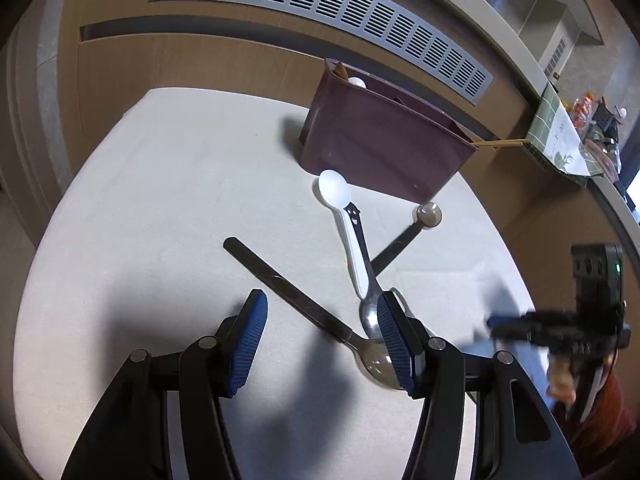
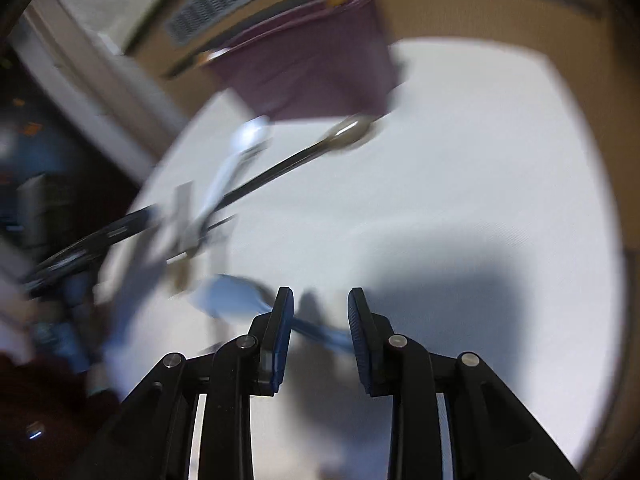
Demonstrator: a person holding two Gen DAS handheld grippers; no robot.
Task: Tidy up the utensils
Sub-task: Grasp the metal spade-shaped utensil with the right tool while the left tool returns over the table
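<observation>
A maroon utensil bin [image 1: 380, 140] stands at the far side of the white table [image 1: 160, 200]; it also shows, blurred, in the right wrist view [image 2: 320, 76]. In front of it lie a white plastic spoon [image 1: 340, 216], a metal spoon with a dark handle [image 1: 288, 284], a second metal spoon [image 1: 370, 316] and a dark-handled ladle [image 1: 424, 216]. My left gripper [image 1: 324, 340] is open, low over the metal spoon's bowl. My right gripper [image 2: 320, 336] is open over the handle of a light blue spoon [image 2: 236, 296]. It shows blurred in the left wrist view [image 1: 560, 332].
Chopsticks [image 1: 500, 143] stick out of the bin's right end. A brown wall with a metal vent [image 1: 320, 8] runs behind the table. A cluttered counter [image 1: 580, 132] is at far right. The right wrist view is heavily motion-blurred.
</observation>
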